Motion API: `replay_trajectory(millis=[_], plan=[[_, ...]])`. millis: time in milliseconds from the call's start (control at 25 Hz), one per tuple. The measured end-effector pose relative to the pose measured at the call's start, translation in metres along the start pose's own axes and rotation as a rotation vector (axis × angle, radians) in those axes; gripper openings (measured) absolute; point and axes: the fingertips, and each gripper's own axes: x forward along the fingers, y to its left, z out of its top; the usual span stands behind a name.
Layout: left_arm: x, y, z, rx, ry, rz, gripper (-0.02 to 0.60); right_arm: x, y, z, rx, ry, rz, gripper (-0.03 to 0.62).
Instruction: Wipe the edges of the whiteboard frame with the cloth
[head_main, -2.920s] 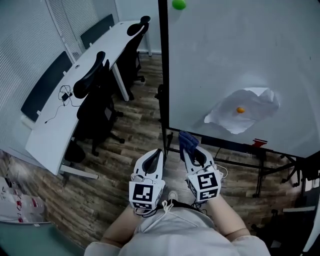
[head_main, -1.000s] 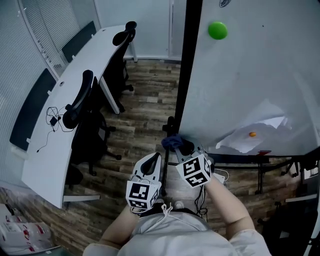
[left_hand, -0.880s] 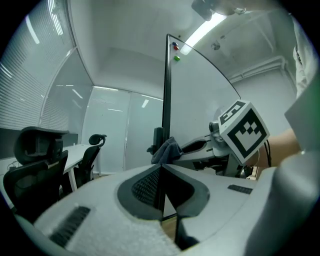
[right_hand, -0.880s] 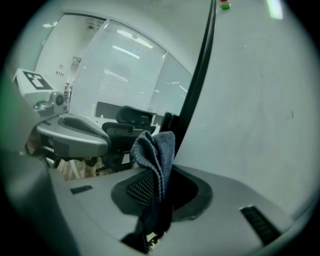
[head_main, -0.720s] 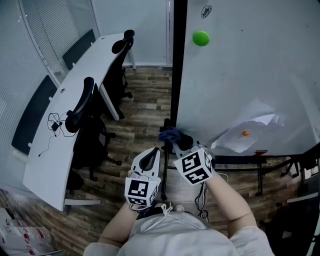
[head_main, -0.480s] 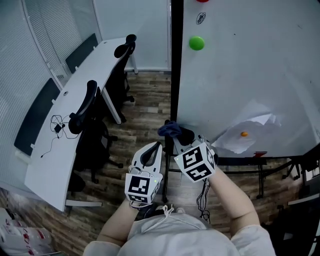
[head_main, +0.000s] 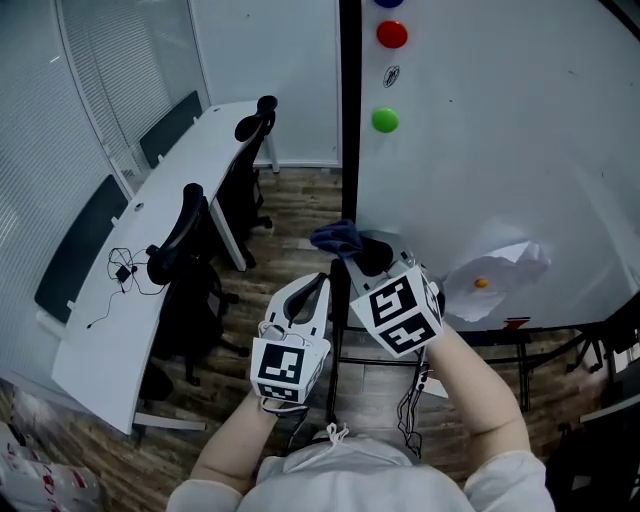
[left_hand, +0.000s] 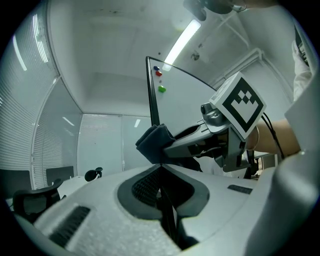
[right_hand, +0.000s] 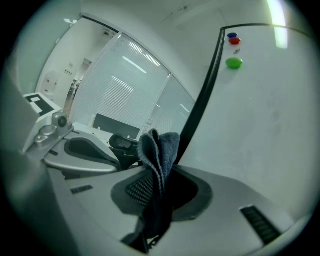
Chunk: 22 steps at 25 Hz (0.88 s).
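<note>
While keeping the left tongs (head_main: 320, 283) pressed together on nothing, low and close to the body, grips a dark blue cloth (head_main: 335, 238) in the right tongs (head_main: 362, 258), clamped tight on its folds. Holds the cloth's bunched end against or just beside the black frame (head_main: 349, 120) at the whiteboard's (head_main: 500, 150) left edge, low on that upright; cannot tell real contact from any view. Reads as an early part of the wipe: leaves most of the left upright to cover, up past the green magnet (head_main: 385, 120) and the red magnet (head_main: 391, 35). Shows no sign of the top, right or bottom edges being reached, so probably leaves those to do as well. Farther left, beyond the frame: a white tabletop (head_main: 120, 290) with dark chairs (head_main: 190, 240), well apart from the work.
</note>
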Motion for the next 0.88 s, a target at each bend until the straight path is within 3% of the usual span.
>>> replay_trajectory(millis=[400,560,880], plan=[[0.006,0.017,0.068,0.043,-0.106,-0.02,0.018,-0.01,-0.025,0.07,-0.097,-0.066,-0.079,0.074],[0.011,0.022,0.092,0.107,-0.14,-0.028,0.018,-0.016,-0.039,0.098,-0.128,-0.089,-0.116,0.074],[0.018,0.031,0.127,0.159,-0.195,-0.047,0.018,-0.022,-0.051,0.131,-0.151,-0.094,-0.143,0.074]])
